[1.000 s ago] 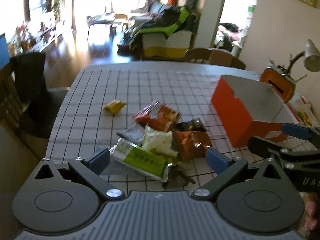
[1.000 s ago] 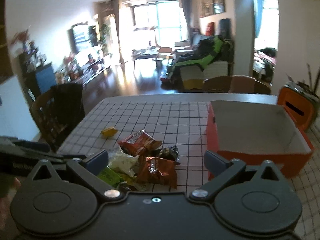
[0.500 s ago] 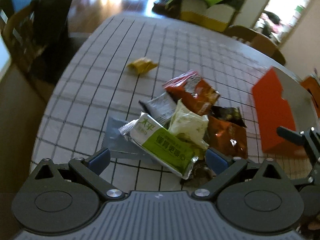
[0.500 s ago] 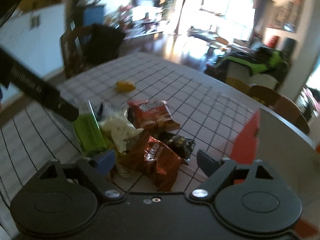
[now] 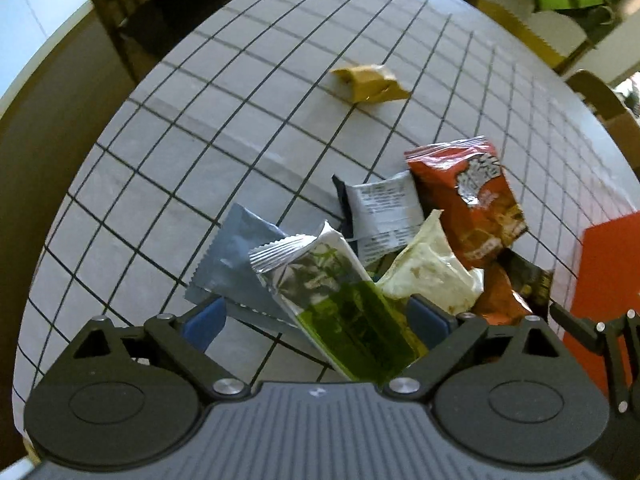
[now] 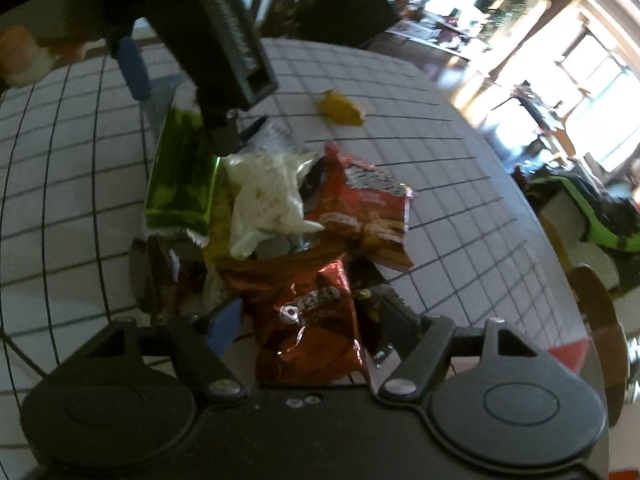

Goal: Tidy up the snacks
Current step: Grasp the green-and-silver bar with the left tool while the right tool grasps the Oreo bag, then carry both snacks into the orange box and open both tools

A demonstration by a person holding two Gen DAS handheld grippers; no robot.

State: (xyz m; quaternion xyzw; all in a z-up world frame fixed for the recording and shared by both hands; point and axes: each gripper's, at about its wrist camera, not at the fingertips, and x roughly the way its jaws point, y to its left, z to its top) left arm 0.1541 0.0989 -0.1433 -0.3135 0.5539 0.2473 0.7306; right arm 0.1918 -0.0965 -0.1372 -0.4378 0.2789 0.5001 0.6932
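Note:
A pile of snack packets lies on the grid-patterned table (image 5: 192, 128). My left gripper (image 5: 316, 318) points steeply down at it. Its jaws are closing around a green and silver packet (image 5: 320, 264), and the blue pads stand clear of its sides. My right gripper (image 6: 310, 316) is closing around a red foil packet (image 6: 316, 344), with small gaps left at both pads. A white bag (image 6: 264, 196), a red chip bag (image 6: 368, 204) and the green packet (image 6: 180, 176) lie just beyond. The left gripper's body (image 6: 228, 40) hangs over the green packet.
A small yellow packet (image 5: 368, 82) lies alone farther out on the table. An orange box (image 5: 604, 264) stands at the right edge, beside the right gripper's finger (image 5: 580, 332). A grey-blue packet (image 5: 236, 256) and a white-labelled packet (image 5: 380, 216) sit in the pile. Chairs surround the table.
Both grippers have dropped and tipped down over the pile, rolling as they came. The right jaws have narrowed around the red foil packet. The left jaws now straddle the green packet.

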